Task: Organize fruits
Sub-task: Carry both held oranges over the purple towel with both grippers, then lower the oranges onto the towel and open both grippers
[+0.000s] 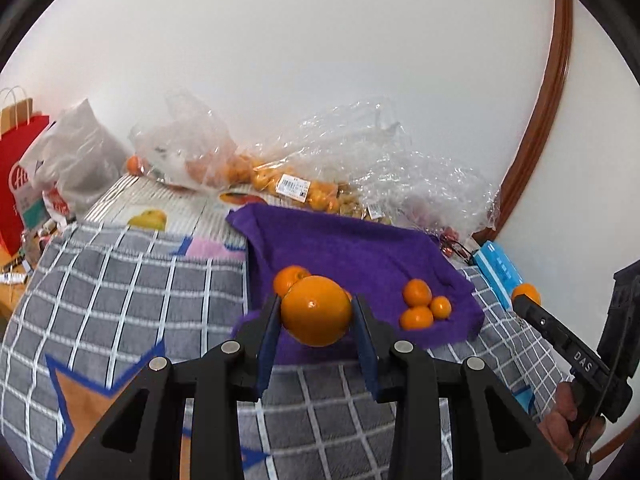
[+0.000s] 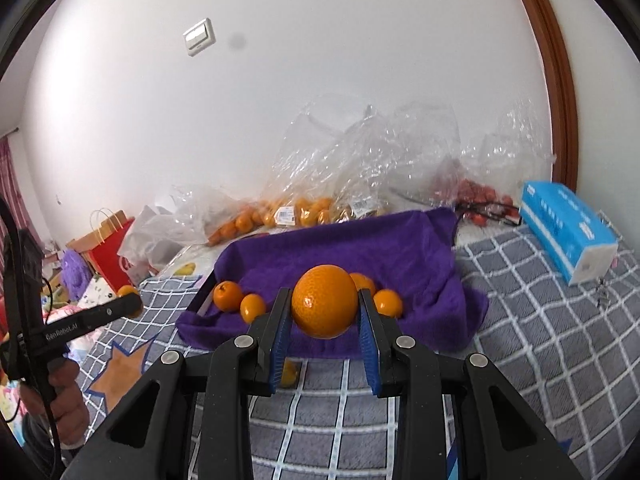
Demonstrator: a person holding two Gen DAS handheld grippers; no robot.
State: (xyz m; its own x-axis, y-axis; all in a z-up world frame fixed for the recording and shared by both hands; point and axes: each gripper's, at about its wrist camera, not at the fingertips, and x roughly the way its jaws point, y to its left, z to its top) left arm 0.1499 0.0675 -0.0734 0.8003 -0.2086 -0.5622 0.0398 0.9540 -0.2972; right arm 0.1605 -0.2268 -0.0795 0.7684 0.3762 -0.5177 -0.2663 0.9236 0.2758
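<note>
Two oranges lifted over a checked blanket, one in each tool.

A grey checked blanket (image 1: 140, 292) spreads across the near scene, a purple towel (image 1: 352, 248) lies on it farther back, and clear plastic bags (image 2: 360, 160) of fruit are piled at the far wall. The left tool (image 1: 316, 316) is clenched on an orange (image 1: 316, 310) held above the towel's near edge. The right tool (image 2: 325, 312) grips another orange (image 2: 324, 306) likewise. Small tangerines (image 1: 420, 306) rest on the towel, right of the left tool's orange.
</note>
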